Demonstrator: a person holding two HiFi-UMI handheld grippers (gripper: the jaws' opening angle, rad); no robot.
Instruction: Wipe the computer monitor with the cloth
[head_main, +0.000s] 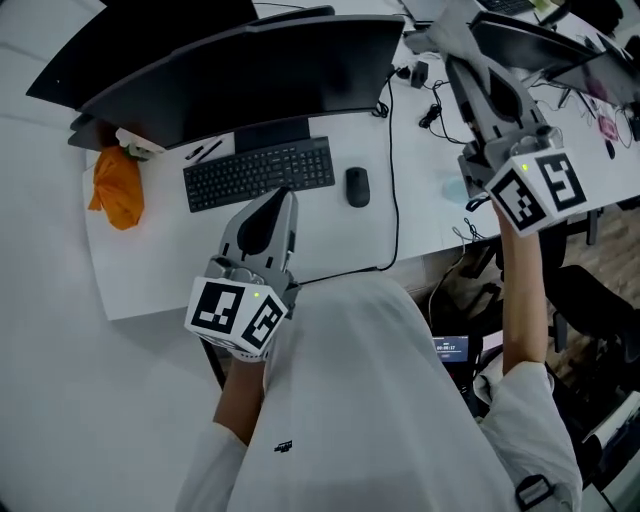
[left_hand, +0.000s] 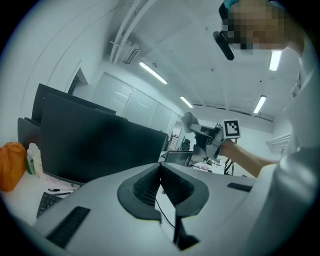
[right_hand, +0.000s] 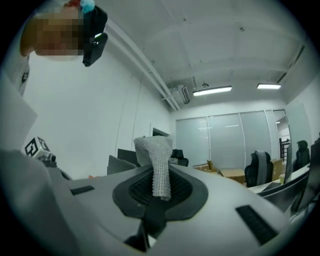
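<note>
Plainly, right gripper (right_hand: 160, 192) jaws tight on the grey cloth (right_hand: 154, 147), barely discernible from overhead; left gripper (left_hand: 161, 172) jaws together, empty.

No legible text or labels anywhere.

The head view is bright and even. The white counter (head_main: 150, 262) looks almost washed out, and the monitor (head_main: 250, 70) is very dark against it. Shadows on the counter are soft and faint.

Both gripper views are round with black corners, and straight lines bend near the edges. Long ceiling lights (left_hand: 152, 73) glow white in the left gripper view. More of them shine in the right gripper view. There the cloth (right_hand: 159, 165) looks sharp up close, but the room far behind it is a bit fuzzy and grey.
</note>
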